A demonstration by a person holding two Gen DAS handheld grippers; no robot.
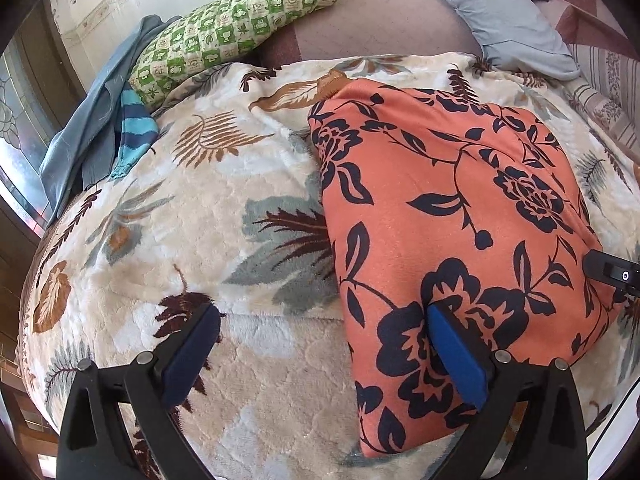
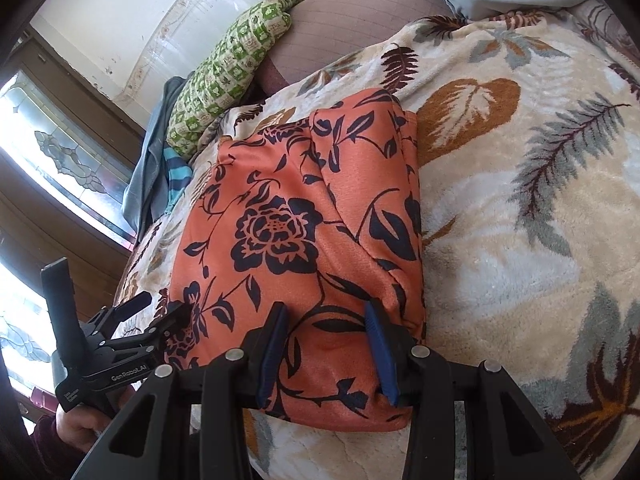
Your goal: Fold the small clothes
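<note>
Right gripper (image 2: 326,354) jaws half-open, straddling the near edge of the orange floral garment (image 2: 304,240) on the bed; left gripper (image 1: 324,344) jaws wide at its left edge. Best: pinch both corners evenly.

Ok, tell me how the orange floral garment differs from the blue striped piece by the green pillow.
The orange floral garment lies folded into a flat, neat block in the middle of the leaf-print blanket; the blue striped piece sits crumpled at the blanket's edge, against the green checked pillow. The orange one carries dark flowers; the other has plain bands. Both grippers are at the orange garment, neither at the striped piece. Both are soft cloth.
</note>
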